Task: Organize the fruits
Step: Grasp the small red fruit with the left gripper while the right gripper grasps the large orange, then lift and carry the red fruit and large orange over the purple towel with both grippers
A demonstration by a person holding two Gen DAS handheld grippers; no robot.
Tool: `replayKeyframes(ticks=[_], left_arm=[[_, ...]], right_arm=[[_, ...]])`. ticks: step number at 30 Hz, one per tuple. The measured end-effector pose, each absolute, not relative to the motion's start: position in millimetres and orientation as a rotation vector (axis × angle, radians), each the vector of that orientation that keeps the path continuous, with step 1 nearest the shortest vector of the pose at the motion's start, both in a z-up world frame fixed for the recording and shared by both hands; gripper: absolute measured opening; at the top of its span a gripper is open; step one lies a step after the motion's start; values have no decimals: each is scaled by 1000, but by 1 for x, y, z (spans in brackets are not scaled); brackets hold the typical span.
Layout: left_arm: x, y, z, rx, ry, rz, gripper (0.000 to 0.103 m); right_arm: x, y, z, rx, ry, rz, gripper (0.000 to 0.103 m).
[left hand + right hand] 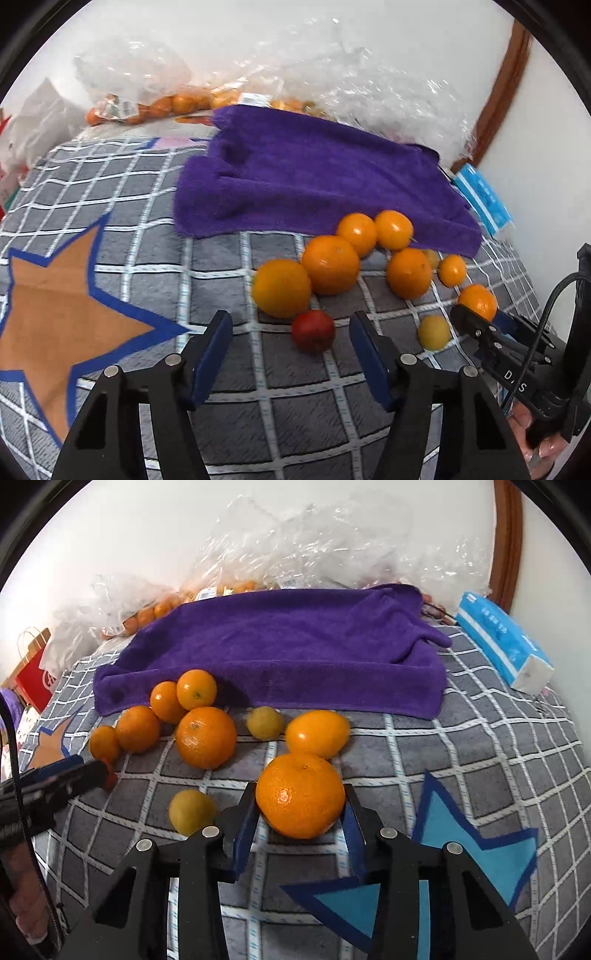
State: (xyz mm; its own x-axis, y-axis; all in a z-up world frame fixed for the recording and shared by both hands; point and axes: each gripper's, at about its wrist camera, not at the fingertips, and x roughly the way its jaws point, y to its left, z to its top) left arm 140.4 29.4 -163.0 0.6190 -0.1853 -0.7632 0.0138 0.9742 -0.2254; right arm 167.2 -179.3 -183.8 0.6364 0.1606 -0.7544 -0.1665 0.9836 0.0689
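Note:
A loose pile of oranges [330,264] lies on a grey checked quilt [129,192], just in front of a purple towel [317,177]. My left gripper [291,325] is open, and a small red fruit [313,331] sits between its fingertips with a gap on each side. My right gripper [300,794] is shut on a large orange [301,795], with both blue pads against its sides. Two small yellowish fruits [191,811] [265,722] lie among the oranges. In the left wrist view the right gripper [480,314] shows at the right with that orange [478,301].
Clear plastic bags [177,103] holding small oranges are heaped against the white wall behind the towel. A blue tissue pack [502,642] lies at the far right and a red paper bag [35,679] at the far left. The quilt drops away at its edges.

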Motion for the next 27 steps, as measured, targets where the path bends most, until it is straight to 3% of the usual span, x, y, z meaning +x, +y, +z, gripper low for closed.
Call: replayKeyframes(ticks=[5, 7, 13, 27], left_arm=[[141, 16, -164, -134, 879, -98, 54], [142, 17, -163, -129, 873, -83, 44], [141, 31, -163, -206, 877, -100, 32], [134, 24, -164, -193, 886, -131, 24]], right_arm=[[165, -191, -183, 49, 851, 195, 43], [166, -193, -184, 59, 853, 193, 43], [164, -194, -183, 70, 846, 197, 43], [161, -195, -182, 67, 832, 189, 43]])
